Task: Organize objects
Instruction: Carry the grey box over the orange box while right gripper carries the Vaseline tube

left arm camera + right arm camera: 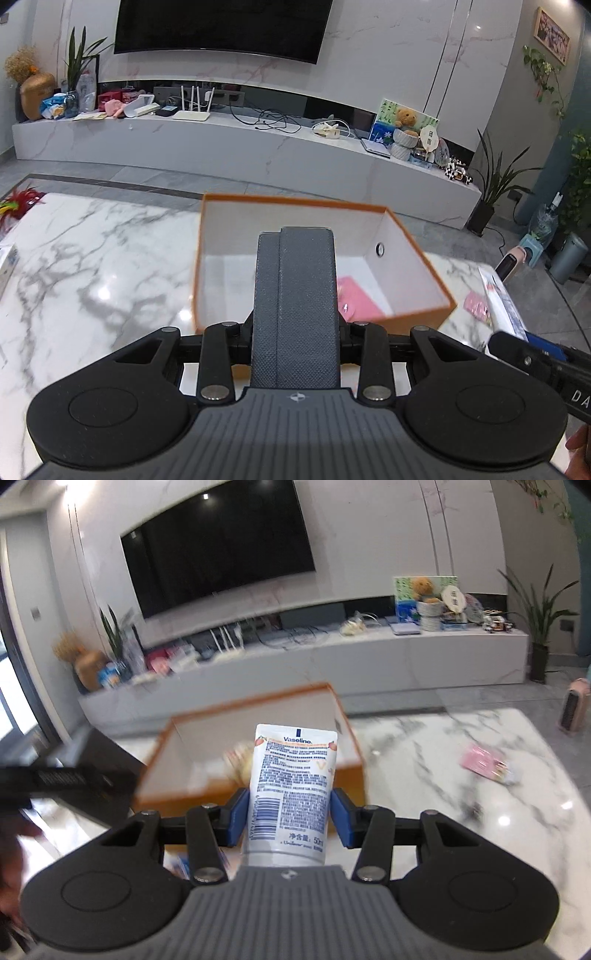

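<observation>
An orange box with a white inside stands on the marble table; a pink item lies in it. My left gripper is shut with nothing between its grey fingers, held over the box's near side. My right gripper is shut on a white Vaseline tube, held just in front of the same orange box. The left gripper's body shows dark at the left of the right wrist view.
A pink packet lies on the table right of the box, also in the left wrist view. A red feathered item lies at the far left table edge. A TV bench with clutter runs behind. A pink heater stands on the floor.
</observation>
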